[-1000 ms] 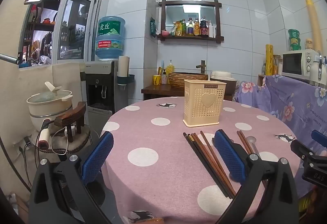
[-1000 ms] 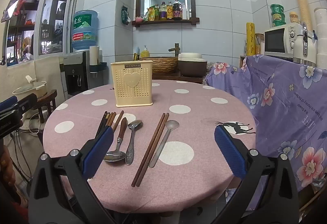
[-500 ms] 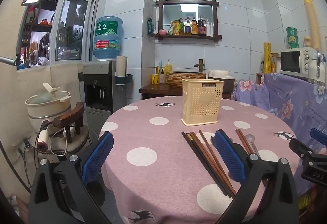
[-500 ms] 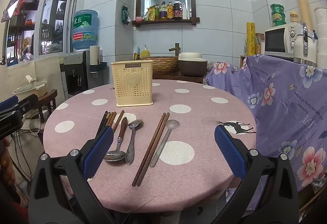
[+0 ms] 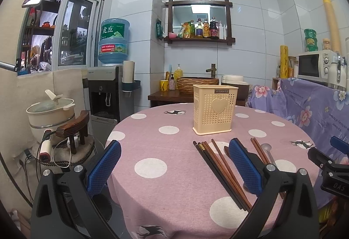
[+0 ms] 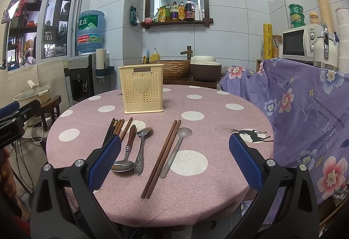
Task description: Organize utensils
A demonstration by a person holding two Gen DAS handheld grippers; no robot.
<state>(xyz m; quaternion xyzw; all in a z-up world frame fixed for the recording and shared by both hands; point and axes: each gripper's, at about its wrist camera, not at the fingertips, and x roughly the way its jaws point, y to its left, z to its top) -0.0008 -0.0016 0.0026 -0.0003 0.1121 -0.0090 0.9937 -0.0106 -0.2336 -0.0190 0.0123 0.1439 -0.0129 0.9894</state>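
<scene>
Left gripper [image 5: 174, 165]: fingers spread wide, gripping nothing; it hangs over the near edge of the table [image 5: 165, 147].
Right gripper [image 6: 174, 162]: fingers likewise parted and empty, above the near rim of the table.
Holder [image 6: 141, 88]: the cream basket stands upright beyond both pairs of fingertips, left of centre in the right wrist view.
Chopstick bundle [image 6: 116, 126]: lies flat just past the right gripper's left finger [image 6: 104, 163], partly behind it; in the left wrist view it runs along the inner side of that gripper's right finger [image 5: 244, 166].
Wooden-handled spoon [image 6: 126, 151] and metal spoon [image 6: 141, 147]: side by side just inside the right gripper's left finger.
Chopstick pair [image 6: 162, 157] and pale spoon [image 6: 176, 148]: between the right gripper's fingers, nearly touching each other.
Step in hand: probably the first pick, nothing being in the holder as far as can be seen.
Doing it well: a good start would be to come down on the chopstick pair mid-length, fingers across it, clear of the pale spoon, then tip it upright before lowering into the holder.
Hard to make out: the holder's inside cannot be seen; the bundle's count is unclear; the left view hides both spoons behind its right finger.
</scene>
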